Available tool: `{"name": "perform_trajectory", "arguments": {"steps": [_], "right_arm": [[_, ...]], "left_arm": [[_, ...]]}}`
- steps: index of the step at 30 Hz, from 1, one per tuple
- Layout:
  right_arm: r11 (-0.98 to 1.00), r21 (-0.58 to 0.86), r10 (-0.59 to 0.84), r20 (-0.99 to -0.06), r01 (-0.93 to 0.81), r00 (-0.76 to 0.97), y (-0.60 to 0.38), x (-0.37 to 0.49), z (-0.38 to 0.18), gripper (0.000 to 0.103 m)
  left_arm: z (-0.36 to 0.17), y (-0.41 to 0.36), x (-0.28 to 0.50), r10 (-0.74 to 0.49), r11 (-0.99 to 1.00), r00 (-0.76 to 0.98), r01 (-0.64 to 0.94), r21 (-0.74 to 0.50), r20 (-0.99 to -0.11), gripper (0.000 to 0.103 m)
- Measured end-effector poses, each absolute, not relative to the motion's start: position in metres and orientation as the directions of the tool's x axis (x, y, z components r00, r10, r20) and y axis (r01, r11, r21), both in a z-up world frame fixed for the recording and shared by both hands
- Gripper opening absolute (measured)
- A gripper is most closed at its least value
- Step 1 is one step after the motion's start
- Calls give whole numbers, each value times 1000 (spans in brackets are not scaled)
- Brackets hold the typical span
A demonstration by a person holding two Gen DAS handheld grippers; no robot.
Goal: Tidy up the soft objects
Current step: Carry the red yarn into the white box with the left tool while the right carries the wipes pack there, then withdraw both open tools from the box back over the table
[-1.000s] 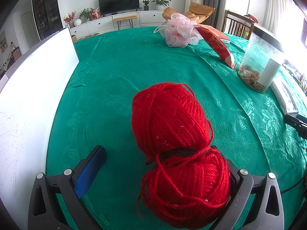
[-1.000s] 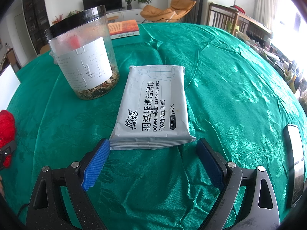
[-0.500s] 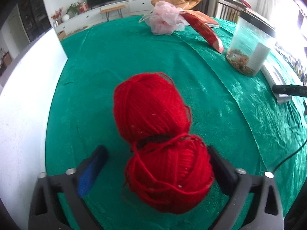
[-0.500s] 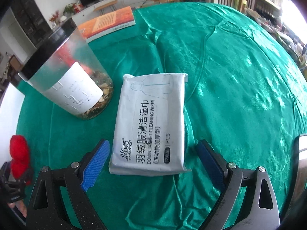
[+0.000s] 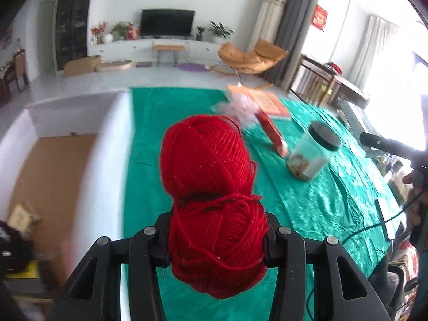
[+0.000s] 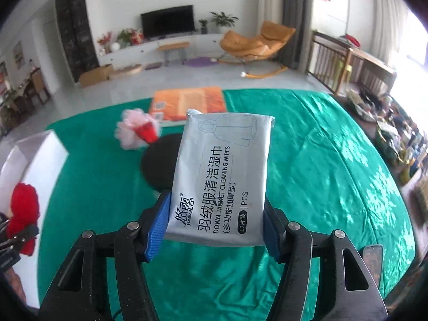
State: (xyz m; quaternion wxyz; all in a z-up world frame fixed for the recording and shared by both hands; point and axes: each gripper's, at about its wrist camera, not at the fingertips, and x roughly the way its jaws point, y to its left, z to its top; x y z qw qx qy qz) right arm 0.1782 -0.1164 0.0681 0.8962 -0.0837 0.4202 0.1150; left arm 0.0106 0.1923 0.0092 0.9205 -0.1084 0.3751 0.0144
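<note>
A: How did the yarn (image 5: 214, 208) handle, and where was it taken?

B: It read as light and soft, so it compressed under load. The left gripper (image 5: 218, 243) had just been closing its jaws on the lower of the two red balls, and they pressed into its sides. The yarn hung clear above the worktop (image 5: 315, 195), beside the white box (image 5: 107, 144).

A: And the wipes (image 6: 222, 171)?

B: The pack looked light, pliable and slick (a foil-type film, so slippage was judged possible). The right gripper (image 6: 215, 227) had just been closing its jaws across the pack's near end; both blue pads touched its edges, and the pack stood lifted off the worktop.

A: Pose of the hands?

B: Both grippers pointed forward and down, each load projecting ahead of the jaws.
</note>
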Motion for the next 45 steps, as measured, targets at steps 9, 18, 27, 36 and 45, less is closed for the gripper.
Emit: {"name": "perform_trajectory", "arguments": {"steps": [9, 18, 27, 36, 45], "right_arm": [[623, 238, 617, -735, -746, 281, 111, 52, 102, 66], [480, 258, 655, -742, -838, 147, 155, 14, 62, 84], [828, -199, 161, -811, -525, 562, -4, 91, -57, 84], [944, -145, 56, -813, -296, 579, -90, 116, -87, 84], [964, -94, 64, -826, -248, 560, -109, 109, -86, 88]], "left_arm": [[35, 331, -102, 353, 880, 620, -475, 24, -700, 58], [36, 357, -137, 445, 793, 627, -607, -43, -640, 97], [18, 215, -65, 57, 967, 759, -203, -152, -648, 98], [-82, 124, 24, -61, 987, 620, -80, -141, -782, 98], [-125, 117, 80, 28, 994, 600, -104, -43, -799, 98]]}}
